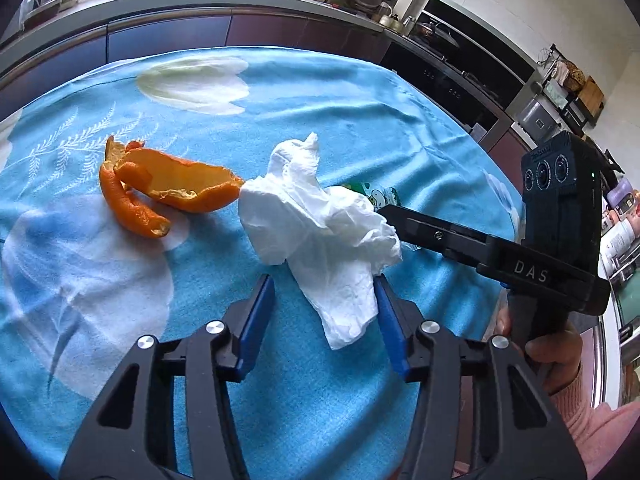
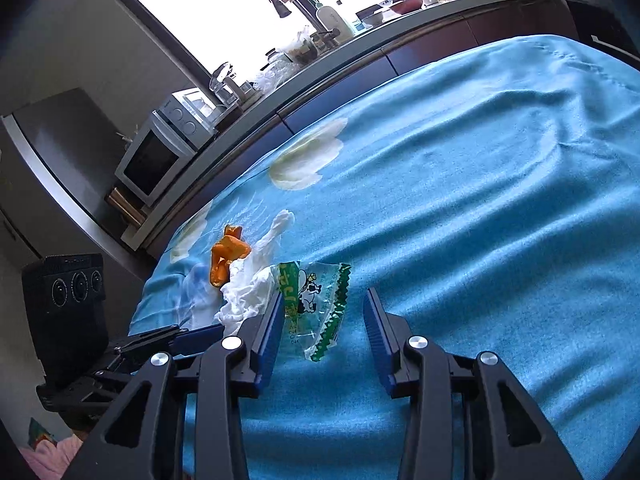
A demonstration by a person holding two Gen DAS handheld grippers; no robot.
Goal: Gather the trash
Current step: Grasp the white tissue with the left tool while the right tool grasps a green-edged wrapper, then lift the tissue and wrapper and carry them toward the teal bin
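White crumpled tissue (image 1: pixel 320 232) lies between parted left tool (image 1: pixel 324 304) pads; right tool (image 2: pixel 324 320), released, straddles snack wrapper (image 2: pixel 320 304).

Sharp daylight, blown-out window (image 2: pixel 224 4), fisheye-warped edges.

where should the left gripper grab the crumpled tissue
Grip the narrow tail of the tissue, the end that already lies between the open left gripper. Come straight down over it: the flat tail fits the gap, while the bunched middle is wider.
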